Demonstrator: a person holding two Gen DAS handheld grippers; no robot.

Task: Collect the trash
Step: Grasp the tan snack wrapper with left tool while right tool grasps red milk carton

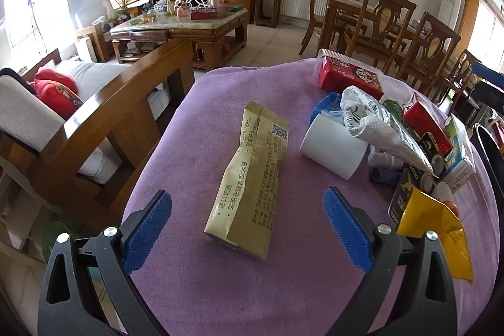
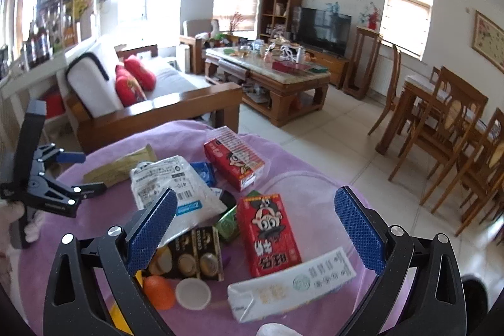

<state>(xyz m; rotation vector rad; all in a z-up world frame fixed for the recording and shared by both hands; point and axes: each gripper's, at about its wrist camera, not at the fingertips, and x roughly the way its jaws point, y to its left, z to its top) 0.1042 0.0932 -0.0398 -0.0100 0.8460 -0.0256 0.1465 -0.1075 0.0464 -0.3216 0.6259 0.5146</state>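
A tan paper packet [image 1: 252, 178] with printed text lies flat on the purple-covered table [image 1: 204, 103]. My left gripper [image 1: 247, 194] is open, one blue pad on each side of the packet's near end and neither touching it. To its right is a heap of trash: a white cup [image 1: 334, 147] on its side, a crumpled white mailer bag [image 1: 378, 128], a red box [image 1: 346, 77] and a yellow wrapper [image 1: 441, 238]. My right gripper [image 2: 255, 194] hangs open above the heap, over a red cartoon carton [image 2: 271, 235] and a long white box [image 2: 293, 285], holding nothing.
A wooden sofa [image 1: 110, 122] with red cushions stands close to the table's left edge. Beyond it is a cluttered coffee table [image 1: 189, 27], and dining chairs [image 1: 393, 30] stand at the right. Tiled floor [image 2: 330, 131] lies past the far edge. A gloved hand [image 2: 19, 219] holds the left gripper.
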